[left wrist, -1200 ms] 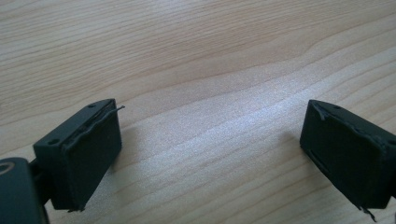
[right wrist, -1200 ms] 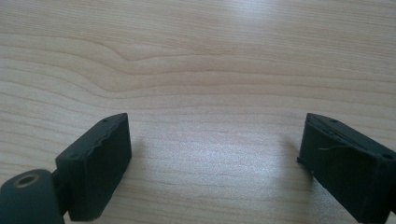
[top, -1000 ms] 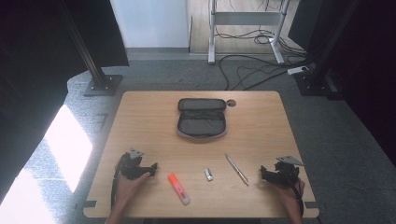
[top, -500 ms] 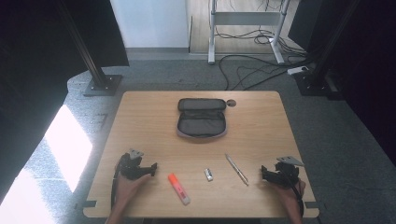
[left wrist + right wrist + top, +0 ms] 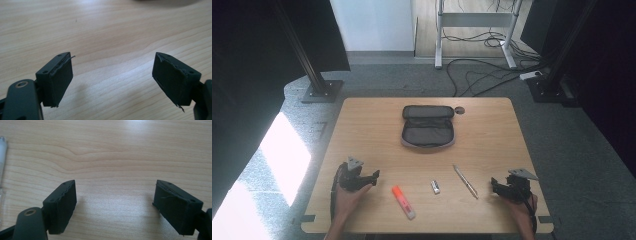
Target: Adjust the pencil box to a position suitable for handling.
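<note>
An open grey pencil case [image 5: 428,128] lies at the middle back of the wooden table [image 5: 492,135]. Nearer the front lie an orange highlighter [image 5: 403,202], a small silver object [image 5: 435,187] and a silver pen [image 5: 465,181]. My left gripper [image 5: 371,176] rests at the front left, left of the highlighter, held by a hand. Its jaws stand wide apart over bare wood [image 5: 112,77]. My right gripper [image 5: 495,186] rests at the front right, just right of the pen, open with nothing between its jaws [image 5: 115,202]. The pen's pale end [image 5: 2,157] shows at the left edge of the right gripper view.
A small round hole [image 5: 460,109] sits in the tabletop beside the case. Beyond the table are grey carpet, a black stand base [image 5: 323,91] at the left, cables [image 5: 482,75] and a white desk frame [image 5: 472,20] at the back.
</note>
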A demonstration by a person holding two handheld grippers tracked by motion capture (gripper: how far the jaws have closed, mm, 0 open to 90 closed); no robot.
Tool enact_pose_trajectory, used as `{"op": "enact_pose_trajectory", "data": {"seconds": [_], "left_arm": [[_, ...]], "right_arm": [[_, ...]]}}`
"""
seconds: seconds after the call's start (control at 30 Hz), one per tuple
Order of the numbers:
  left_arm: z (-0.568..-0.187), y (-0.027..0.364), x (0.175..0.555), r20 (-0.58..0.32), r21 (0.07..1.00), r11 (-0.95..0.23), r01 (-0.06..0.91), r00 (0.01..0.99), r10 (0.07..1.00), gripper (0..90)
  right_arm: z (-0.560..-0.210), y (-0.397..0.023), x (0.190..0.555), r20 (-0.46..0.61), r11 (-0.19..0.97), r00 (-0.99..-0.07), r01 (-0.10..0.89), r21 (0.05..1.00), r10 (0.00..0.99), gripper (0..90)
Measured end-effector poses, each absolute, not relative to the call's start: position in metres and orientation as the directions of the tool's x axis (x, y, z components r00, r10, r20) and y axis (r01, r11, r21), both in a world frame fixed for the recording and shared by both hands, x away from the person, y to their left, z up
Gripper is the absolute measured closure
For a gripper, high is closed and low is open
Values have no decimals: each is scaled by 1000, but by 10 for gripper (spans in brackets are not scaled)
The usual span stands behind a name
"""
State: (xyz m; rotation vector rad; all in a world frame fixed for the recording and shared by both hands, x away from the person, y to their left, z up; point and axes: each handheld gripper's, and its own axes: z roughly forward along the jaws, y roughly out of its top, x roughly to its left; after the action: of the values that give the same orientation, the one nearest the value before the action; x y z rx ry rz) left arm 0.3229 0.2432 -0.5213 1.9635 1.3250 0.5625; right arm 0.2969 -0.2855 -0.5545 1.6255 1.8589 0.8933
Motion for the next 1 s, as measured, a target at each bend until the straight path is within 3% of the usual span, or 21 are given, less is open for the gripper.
{"op": "enact_pose_trajectory", "data": {"seconds": [1.0], "left_arm": [[-480,204,349,-86,778,-219,589,446,891,212]], "right_arm": [[-546,-287,287,44,59,-151,612,789,988,211]]}}
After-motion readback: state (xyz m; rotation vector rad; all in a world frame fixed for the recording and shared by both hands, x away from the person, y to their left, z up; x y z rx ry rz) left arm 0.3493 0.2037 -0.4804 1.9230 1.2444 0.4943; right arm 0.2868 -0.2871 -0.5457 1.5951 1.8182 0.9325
